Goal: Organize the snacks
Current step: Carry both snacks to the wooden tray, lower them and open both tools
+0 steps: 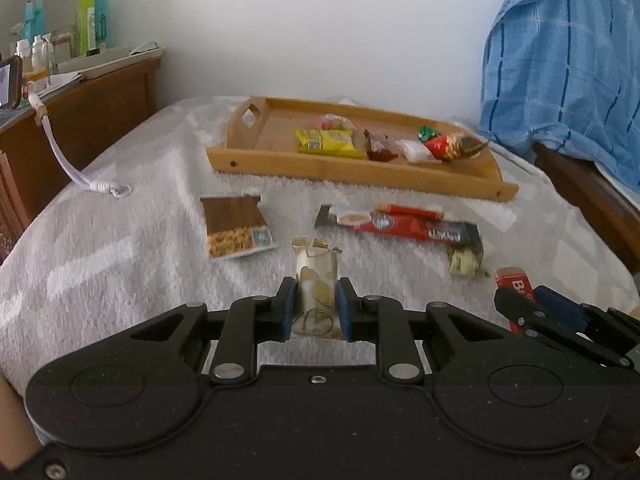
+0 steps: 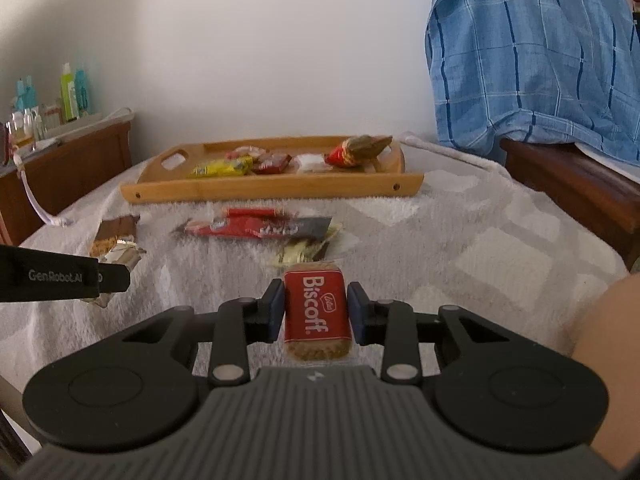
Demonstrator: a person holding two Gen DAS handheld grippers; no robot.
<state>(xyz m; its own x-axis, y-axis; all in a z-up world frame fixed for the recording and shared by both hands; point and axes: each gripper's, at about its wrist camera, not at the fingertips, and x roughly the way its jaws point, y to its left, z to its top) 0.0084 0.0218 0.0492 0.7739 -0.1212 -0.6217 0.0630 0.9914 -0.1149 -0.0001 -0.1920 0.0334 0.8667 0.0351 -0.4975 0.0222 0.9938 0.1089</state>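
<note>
White blanket point(image 1: 120, 240) under loose snacks; tray point(image 1: 360, 168) upper centre, partly filled. Left gripper point(image 1: 316, 306) pinching gold-white wrapper point(image 1: 316, 280); right gripper point(image 2: 316, 308) pinching biscuit pack point(image 2: 316, 308). Step: carry. Next, probably: reach over tray rim, release.

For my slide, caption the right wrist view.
Right hand-held gripper clamps a Biscoff biscuit before the wooden tray.
</note>
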